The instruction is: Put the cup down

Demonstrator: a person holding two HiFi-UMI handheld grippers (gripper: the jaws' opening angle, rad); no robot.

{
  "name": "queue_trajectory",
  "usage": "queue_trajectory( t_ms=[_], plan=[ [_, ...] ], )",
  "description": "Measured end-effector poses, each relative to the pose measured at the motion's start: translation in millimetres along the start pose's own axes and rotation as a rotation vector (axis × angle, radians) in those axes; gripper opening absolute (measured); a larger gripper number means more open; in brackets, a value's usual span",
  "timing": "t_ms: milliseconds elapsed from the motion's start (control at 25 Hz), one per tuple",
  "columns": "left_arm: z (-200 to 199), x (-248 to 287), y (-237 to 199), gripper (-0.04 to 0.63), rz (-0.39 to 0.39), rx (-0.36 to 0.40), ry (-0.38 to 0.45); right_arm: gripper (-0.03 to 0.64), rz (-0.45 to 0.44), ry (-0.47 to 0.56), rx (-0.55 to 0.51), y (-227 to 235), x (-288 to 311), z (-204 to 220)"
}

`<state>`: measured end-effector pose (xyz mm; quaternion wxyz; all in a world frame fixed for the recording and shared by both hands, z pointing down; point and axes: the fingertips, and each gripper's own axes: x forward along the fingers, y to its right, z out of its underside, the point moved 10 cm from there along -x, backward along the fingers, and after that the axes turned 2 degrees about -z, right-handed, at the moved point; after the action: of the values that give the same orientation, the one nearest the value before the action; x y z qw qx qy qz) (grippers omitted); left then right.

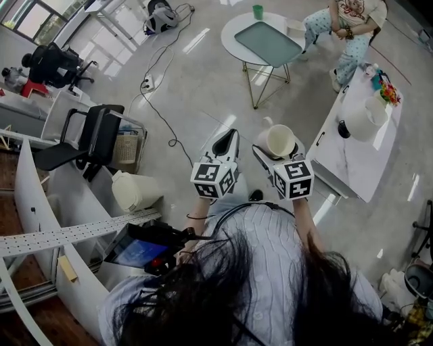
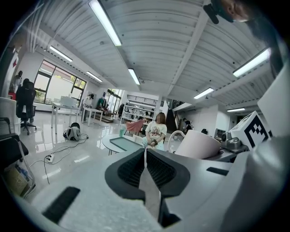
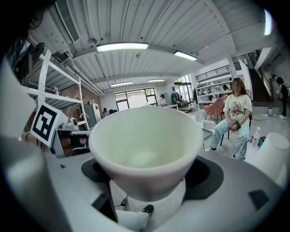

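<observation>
A cream cup (image 1: 280, 140) with a handle is held above the floor, with my right gripper (image 1: 276, 151) shut on it. In the right gripper view the cup (image 3: 145, 145) fills the middle between the jaws, its mouth facing the camera and nothing inside. My left gripper (image 1: 226, 140) hangs just left of it, shut and holding nothing. In the left gripper view the left gripper (image 2: 145, 156) shows its black pads pressed together, and the cup (image 2: 197, 144) shows at the right.
A round white table (image 1: 237, 26) with a green tray (image 1: 268, 42) and a green cup (image 1: 258, 11) stands ahead. A long white table (image 1: 365, 162) with a white pot (image 1: 365, 116) is at the right. A seated person (image 1: 345, 27), cables, chairs and benches surround.
</observation>
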<state>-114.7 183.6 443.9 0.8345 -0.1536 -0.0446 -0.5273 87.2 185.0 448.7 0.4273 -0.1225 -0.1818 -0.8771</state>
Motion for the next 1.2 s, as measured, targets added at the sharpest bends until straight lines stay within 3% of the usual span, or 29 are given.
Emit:
queue_trajectory(
  t_ms=[640,1200],
  plan=[
    [-8.6,58.9,-14.7,0.020,0.043,0.001,-0.040,0.423,0.033,-0.013,0.041,38.7,35.6,-14.7],
    [-50.5,155.5,-98.8,0.020,0.069,-0.017,-0.059,0.423,0.054,-0.037,0.066,78.8,139.8,-69.0]
  ],
)
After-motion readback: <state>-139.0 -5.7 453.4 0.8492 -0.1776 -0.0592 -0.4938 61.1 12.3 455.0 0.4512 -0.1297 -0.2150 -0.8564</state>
